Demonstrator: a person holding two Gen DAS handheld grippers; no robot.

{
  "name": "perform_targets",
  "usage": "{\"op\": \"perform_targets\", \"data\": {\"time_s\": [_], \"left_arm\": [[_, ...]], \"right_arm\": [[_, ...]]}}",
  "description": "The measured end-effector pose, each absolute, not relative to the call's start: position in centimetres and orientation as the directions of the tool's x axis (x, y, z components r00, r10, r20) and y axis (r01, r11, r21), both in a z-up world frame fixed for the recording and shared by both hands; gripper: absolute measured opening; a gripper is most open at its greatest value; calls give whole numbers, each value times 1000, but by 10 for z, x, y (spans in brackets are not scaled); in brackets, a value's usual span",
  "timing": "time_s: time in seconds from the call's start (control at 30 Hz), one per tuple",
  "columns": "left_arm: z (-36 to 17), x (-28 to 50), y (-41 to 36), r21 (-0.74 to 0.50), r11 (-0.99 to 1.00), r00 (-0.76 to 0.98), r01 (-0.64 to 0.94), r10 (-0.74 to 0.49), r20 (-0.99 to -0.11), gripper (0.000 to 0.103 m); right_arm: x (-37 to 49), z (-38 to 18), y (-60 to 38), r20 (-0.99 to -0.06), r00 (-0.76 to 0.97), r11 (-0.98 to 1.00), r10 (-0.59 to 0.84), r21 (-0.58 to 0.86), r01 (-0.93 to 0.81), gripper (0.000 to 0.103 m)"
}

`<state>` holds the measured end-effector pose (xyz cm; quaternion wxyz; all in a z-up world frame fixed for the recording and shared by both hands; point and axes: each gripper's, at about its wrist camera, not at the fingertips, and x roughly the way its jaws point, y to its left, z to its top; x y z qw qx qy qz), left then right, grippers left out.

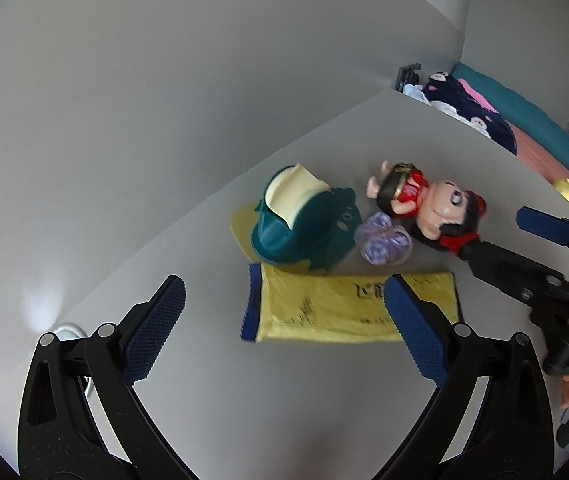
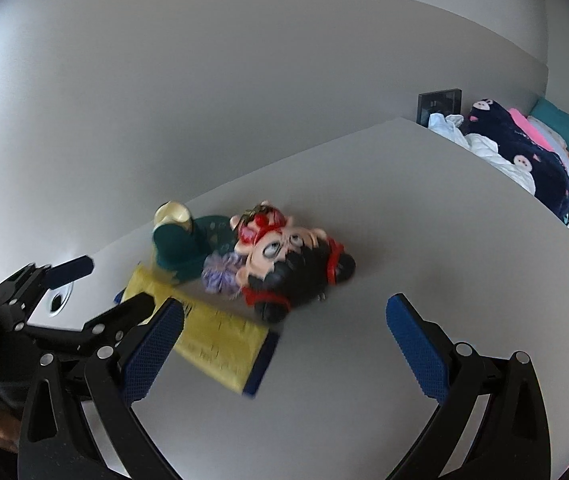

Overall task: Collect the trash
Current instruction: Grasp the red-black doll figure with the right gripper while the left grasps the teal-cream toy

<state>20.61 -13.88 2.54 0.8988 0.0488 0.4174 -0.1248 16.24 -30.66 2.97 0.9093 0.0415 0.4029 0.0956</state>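
Both tools gape empty: left tool (image 1: 284, 320), right tool (image 2: 284, 332). Ahead of the left tool's fingers, a yellow wrapper (image 1: 324, 308) lies flat on the tabletop (image 1: 284, 400), its print blurred, one corner hidden beneath the teal bin (image 1: 304, 224).

Teal mini bin (image 1: 304, 232) with a cream lid sits on the plain grey table (image 1: 284, 400). In front of the bin there's a yellow wrapper (image 1: 324, 312) with blue serrated ends, and right beside the bin a lilac crumpled ball (image 1: 382, 242) and a doll (image 1: 428, 208) in red with black hair. Both grippers' pads (image 1: 156, 332) are textured blue.
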Motion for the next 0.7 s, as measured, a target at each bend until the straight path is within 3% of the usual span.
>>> {"op": "perform_targets", "data": {"time_s": [0.27, 0.43, 0.53, 0.6, 0.67, 0.7], "left_arm": [[19, 233, -141, -15, 961, 612, 277, -189, -768, 85], [18, 245, -147, -2, 953, 613, 304, -197, -765, 84], [17, 250, -150, 14, 950, 616, 311, -190, -765, 84], [16, 252, -150, 10, 950, 615, 313, -195, -764, 84], [15, 255, -150, 5, 948, 611, 318, -200, -766, 84], [14, 256, -151, 5, 947, 608, 321, -202, -768, 84]], "right_arm": [[196, 16, -313, -740, 641, 977, 201, 202, -73, 101], [207, 8, -315, -754, 631, 978, 186, 200, -49, 97], [209, 5, -316, -758, 623, 978, 193, 202, -57, 89], [210, 4, -316, -762, 611, 974, 214, 215, -73, 69], [209, 3, -314, -774, 603, 979, 192, 193, -65, 57], [210, 3, -315, -776, 607, 983, 173, 175, -57, 57]]}}
